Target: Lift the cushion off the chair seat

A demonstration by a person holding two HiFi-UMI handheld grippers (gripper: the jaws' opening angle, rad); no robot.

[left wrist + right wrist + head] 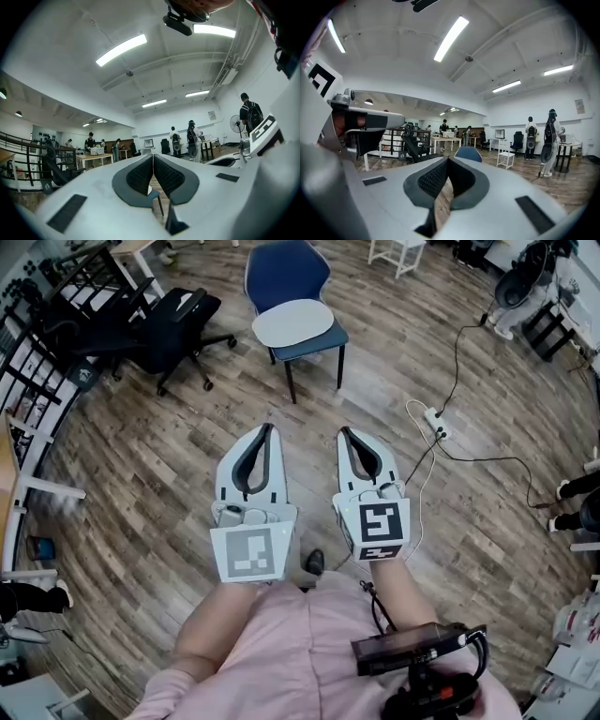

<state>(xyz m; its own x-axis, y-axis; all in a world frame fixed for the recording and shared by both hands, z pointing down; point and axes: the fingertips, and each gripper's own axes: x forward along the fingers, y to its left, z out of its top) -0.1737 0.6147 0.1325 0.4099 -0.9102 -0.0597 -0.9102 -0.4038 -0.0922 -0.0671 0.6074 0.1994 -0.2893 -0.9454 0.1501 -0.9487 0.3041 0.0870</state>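
Right, holding the white left gripper (270, 427) and the white right gripper (344, 431) side by side, tips pointing forward. Pinched fully together on both, pad against pad, nothing caught between. Straight ahead of the tips and well apart from them: the flat, pale grey oval cushion (292, 323). Smooth and thin, lying level on the seat of the blue shell chair with dark legs (286, 273), covering most of it. Off beyond the right gripper's right side, a white power strip (437, 423) on the wood-plank floor (141, 474).
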